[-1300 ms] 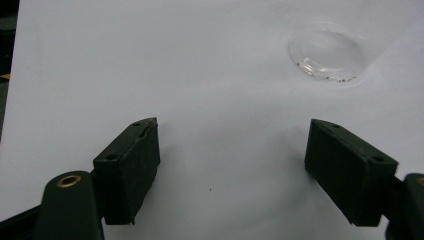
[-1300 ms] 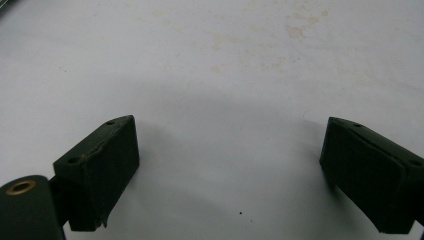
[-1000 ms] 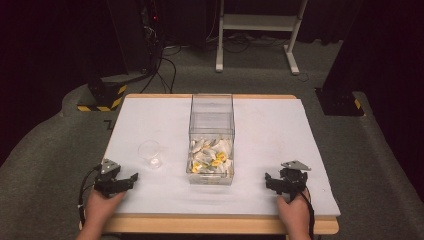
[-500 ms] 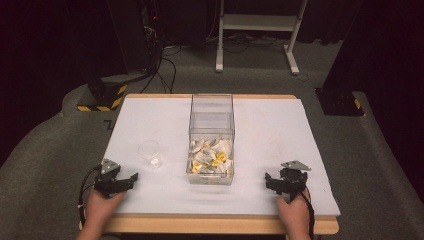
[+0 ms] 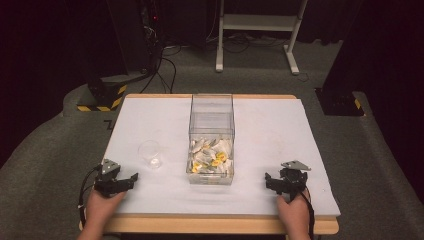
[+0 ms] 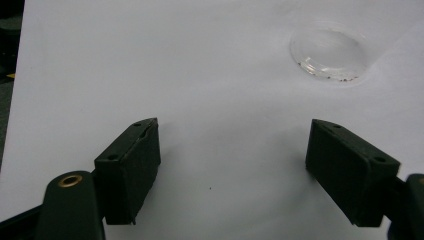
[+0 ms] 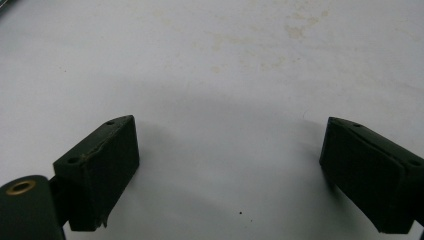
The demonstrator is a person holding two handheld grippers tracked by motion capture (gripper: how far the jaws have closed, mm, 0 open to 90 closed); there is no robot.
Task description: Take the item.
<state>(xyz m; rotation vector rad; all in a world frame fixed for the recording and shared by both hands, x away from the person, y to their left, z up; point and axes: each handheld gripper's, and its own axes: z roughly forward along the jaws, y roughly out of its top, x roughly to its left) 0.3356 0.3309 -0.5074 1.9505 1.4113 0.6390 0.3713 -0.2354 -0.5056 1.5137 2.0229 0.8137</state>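
1. The left gripper (image 5: 131, 178) rests on the near left part of the counter (image 5: 280, 125), held in the person's left hand (image 5: 100, 205). Its fingers (image 6: 132, 170) stand wide apart with nothing between them.
2. The right gripper (image 5: 268, 180) rests at the near right, held in the right hand (image 5: 294, 210). In the right gripper view its fingers (image 7: 102, 170) are also spread wide and hold nothing, with bare white surface between them.
3. Both grippers sit low at the near edge, one to each side of the box (image 5: 211, 137). I judge this a ready pose, keeping the middle of the counter free and both tools within reach of the work.
4. The small clear cup (image 5: 149, 153) stands upright just ahead of the left gripper and left of the box, apart from both. In the left gripper view the cup (image 6: 327, 52) lies ahead and to the right of the fingers, so I judge that hand the likelier one to deal with it. It looks empty, apart from a few dark specks at its base.
5. The tall clear box stands at the middle of the counter, open at the top as far as I can tell. Its near half holds a loose heap of small white and yellow pieces (image 5: 210, 155); what they are is too small to tell.
6. The cup's place close beside the box suggests that pieces are to go from one to the other.
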